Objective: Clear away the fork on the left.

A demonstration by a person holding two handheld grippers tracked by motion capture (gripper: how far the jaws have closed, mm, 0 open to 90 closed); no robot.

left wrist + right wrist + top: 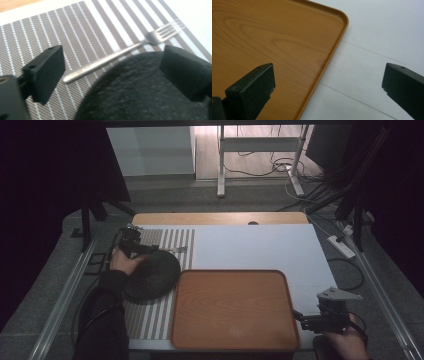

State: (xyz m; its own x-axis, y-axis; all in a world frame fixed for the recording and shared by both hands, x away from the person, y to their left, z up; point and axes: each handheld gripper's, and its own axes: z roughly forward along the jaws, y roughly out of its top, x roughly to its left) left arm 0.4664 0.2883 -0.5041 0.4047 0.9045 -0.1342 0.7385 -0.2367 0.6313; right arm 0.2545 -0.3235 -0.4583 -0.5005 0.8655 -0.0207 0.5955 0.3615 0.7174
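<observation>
A metal fork (pixel 112 57) lies slantwise on a grey and white striped placemat (pixel 82 30), its tines toward the white table. A dark, rough, round plate (pixel 142 95) sits on the mat just beside the fork's handle. My left gripper (pixel 112 75) is open, and the fork's handle and the plate's rim lie between its jaws without touching the pads. From above, the left gripper (pixel 145 248) points right toward the fork (pixel 176 250) and plate (pixel 152 275). My right gripper (pixel 328 85) is open with nothing in it, over the corner of a wooden tray (pixel 274 45).
The wooden tray (pixel 232 307) lies at the table's front middle, with the right gripper (pixel 300 316) at its right edge. White table cover (pixel 255 245) stretches behind it. A power strip (pixel 341 246) and cables lie on the floor to the right.
</observation>
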